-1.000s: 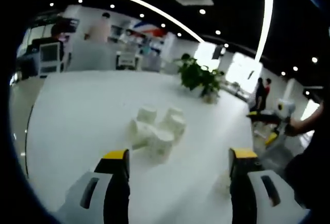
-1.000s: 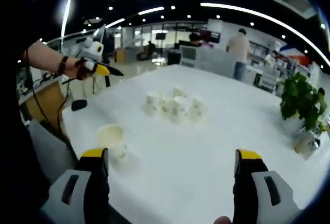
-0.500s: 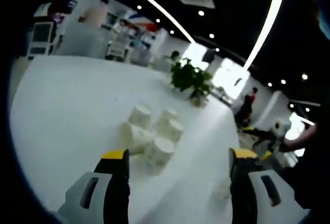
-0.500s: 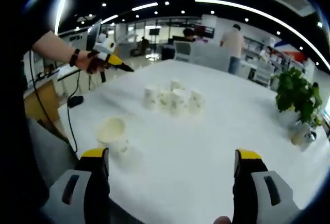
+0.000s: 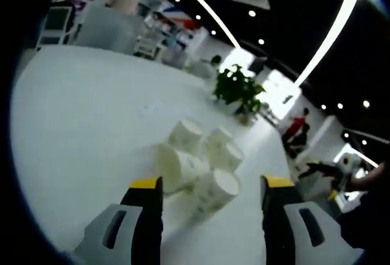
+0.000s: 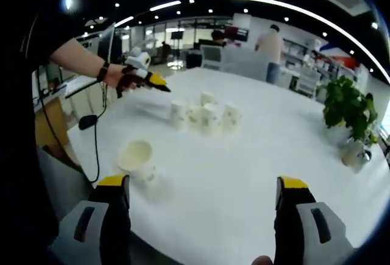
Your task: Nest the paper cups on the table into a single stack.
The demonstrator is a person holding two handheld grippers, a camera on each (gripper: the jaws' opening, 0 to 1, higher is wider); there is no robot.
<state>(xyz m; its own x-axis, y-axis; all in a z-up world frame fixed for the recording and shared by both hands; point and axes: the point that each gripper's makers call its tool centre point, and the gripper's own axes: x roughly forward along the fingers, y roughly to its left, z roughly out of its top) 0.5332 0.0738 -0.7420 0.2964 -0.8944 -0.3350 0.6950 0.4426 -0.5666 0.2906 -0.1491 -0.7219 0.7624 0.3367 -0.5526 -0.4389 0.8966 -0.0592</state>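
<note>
**Approaching the cup cluster — no cup yet taken**

Closing on the paper cups point(image 5: 204, 161), we find them clustered mid-bench, apparently upside down, with one upright cup point(image 6: 136, 157) well apart near the edge. We judge the first pick is in hand. The left gripper point(image 5: 210, 195) hovers just short of the cluster, fingers spread and empty; the right gripper point(image 6: 201, 198) likewise, farther back. Next: centre one cup between the left fingers. The bench point(image 6: 256, 155) also carries a plant point(image 6: 347, 109).

Both grippers' fingers point(image 5: 145, 187) apart, empty.
</note>
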